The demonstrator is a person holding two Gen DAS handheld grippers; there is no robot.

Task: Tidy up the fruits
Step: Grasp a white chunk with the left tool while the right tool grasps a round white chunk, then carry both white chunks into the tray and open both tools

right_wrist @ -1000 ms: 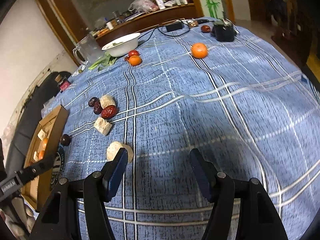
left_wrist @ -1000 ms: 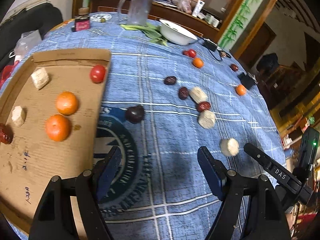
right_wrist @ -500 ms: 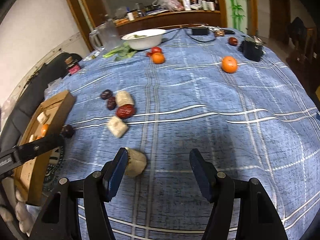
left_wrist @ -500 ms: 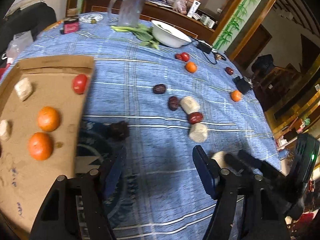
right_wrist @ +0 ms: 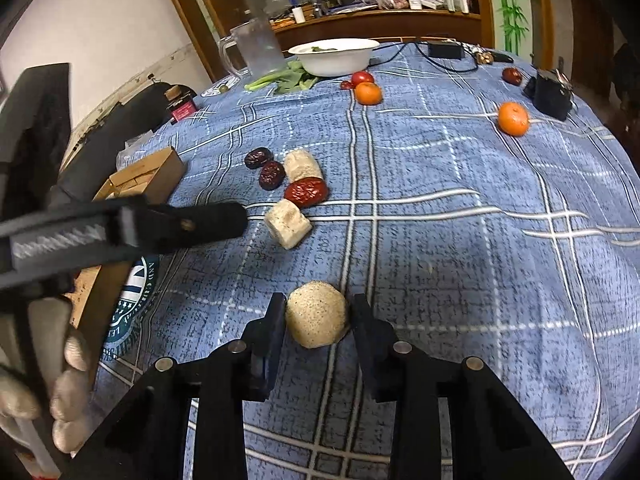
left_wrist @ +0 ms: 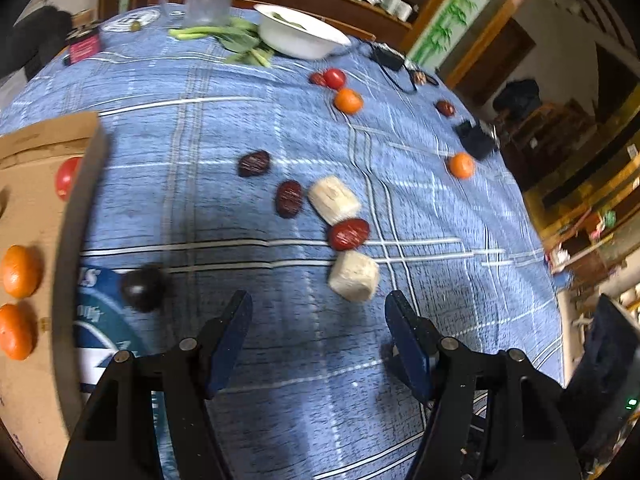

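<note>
Left wrist view first: the left gripper (left_wrist: 318, 322) hangs over the blue plaid tablecloth (left_wrist: 224, 128) with its jaws standing well apart and nothing between them; just ahead lies a pale cut chunk (left_wrist: 354, 276), touching a red date (left_wrist: 349, 234); beyond that sit another pale chunk (left_wrist: 334, 199) and two darker dates (left_wrist: 289, 198); a dark round fruit (left_wrist: 143, 288) rests near the edge of the cardboard tray (left_wrist: 40, 140), which holds two oranges (left_wrist: 18, 271) and a red tomato (left_wrist: 65, 177); far off stand a white bowl (left_wrist: 300, 36), leafy greens (left_wrist: 236, 42), a tomato (left_wrist: 334, 78) and an orange (left_wrist: 348, 101) beside it, and a further orange (left_wrist: 461, 165) near a small black box (left_wrist: 476, 140).

Right wrist view next: the right gripper (right_wrist: 318, 316) has just been closing its jaws, and they now stand narrow with a rounded pale piece (right_wrist: 317, 315) between them; the pads sit against its sides, the piece low at the tablecloth; whether it is lifted cannot be told; to the left a person's hand (right_wrist: 60, 392) grips the other tool, whose black finger (right_wrist: 200, 222) reaches toward the cube-like pale chunk (right_wrist: 287, 223); a glass mug (right_wrist: 256, 50) stands by the bowl.
</note>
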